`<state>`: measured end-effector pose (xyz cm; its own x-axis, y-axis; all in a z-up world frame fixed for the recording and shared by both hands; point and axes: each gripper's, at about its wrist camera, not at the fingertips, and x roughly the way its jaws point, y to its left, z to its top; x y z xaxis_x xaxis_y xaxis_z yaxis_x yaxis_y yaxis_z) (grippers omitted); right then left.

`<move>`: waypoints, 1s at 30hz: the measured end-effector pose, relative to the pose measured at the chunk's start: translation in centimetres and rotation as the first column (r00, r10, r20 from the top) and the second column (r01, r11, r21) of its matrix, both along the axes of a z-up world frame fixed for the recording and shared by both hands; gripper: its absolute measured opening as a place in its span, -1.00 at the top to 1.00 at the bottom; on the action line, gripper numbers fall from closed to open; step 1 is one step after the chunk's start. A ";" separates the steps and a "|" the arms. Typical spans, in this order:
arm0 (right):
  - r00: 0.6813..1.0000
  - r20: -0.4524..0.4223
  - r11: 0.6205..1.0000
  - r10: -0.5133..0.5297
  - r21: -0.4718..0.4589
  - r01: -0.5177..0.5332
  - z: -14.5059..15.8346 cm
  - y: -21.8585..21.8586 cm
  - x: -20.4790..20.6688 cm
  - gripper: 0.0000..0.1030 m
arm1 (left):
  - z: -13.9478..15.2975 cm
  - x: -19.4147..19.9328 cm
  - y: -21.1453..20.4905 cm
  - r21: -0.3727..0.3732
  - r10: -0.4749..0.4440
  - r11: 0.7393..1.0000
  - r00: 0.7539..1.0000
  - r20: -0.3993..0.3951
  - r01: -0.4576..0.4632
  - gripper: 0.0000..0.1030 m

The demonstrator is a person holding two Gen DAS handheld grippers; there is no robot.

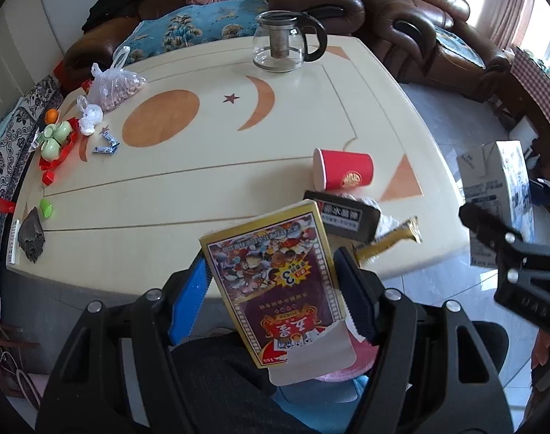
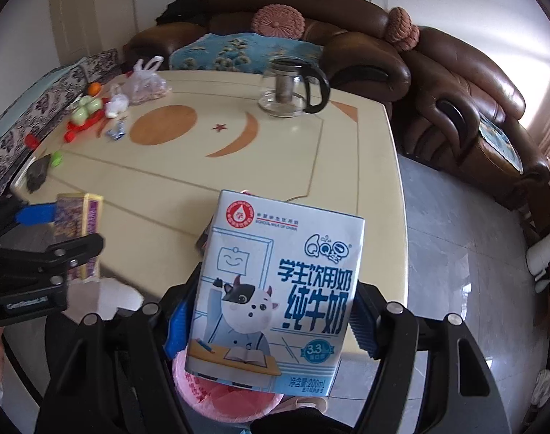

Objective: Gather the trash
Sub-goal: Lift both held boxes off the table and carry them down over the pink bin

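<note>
**A:** What does each hand carry right now?

**B:** The left gripper [image 1: 271,282] is clamped on a gold-bordered, dark red playing-card box of cardboard [image 1: 275,282], its open flap toward the camera and its long axis running away along the fingers. The right gripper [image 2: 271,311] is clenched on a pale blue and white rectangular milk carton [image 2: 275,293], held upright between the pads.

**A:** And where does the trash go?

**B:** A pink-lined round bin [image 2: 224,394] shows directly under the milk carton in the right wrist view, just off the near edge of the cream table with orange inlays [image 1: 238,166]. In the left view a sliver of the same pink shows beneath the card box's flap. Both pieces hang above it, so the drop is straight down; the carton looks more squarely centred, so I'd judge the right hand better placed to let go first.

**A:** Anything left on the table?

**B:** Near the front right corner: a red paper cup lying on its side [image 1: 342,173], a flat black box with white lettering [image 1: 347,217] just in front of it, and a gold foil wrapper [image 1: 390,238] at the near edge. All lie closer to the right hand's side.
</note>
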<state>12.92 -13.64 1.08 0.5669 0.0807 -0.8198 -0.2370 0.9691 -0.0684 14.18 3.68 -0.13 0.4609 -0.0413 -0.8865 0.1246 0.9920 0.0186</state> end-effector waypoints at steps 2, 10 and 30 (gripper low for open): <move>1.000 0.007 1.000 0.011 -0.002 -0.011 -0.1 0.3 -1.3 -0.33 | 0.1 -0.9 -0.3 0.002 -0.017 1.000 1.000 0.005 0.017 -0.31; 0.998 0.007 0.998 0.058 -0.030 -0.058 -1.5 1.3 -5.9 -0.33 | -1.1 -4.2 -1.1 0.009 -0.061 0.998 0.998 0.018 0.061 -0.31; 0.995 -0.040 0.995 0.087 -0.046 -0.089 -6.6 1.7 -10.7 -0.33 | -8.2 -7.6 -2.7 0.004 -0.135 0.991 0.988 -0.076 0.136 -0.31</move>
<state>2.21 -11.98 -5.54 0.5281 0.0887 -0.8445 -0.3241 0.9403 -0.1040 6.53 0.99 -8.30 0.3839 -0.0904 -0.9189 0.2592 0.9657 0.0133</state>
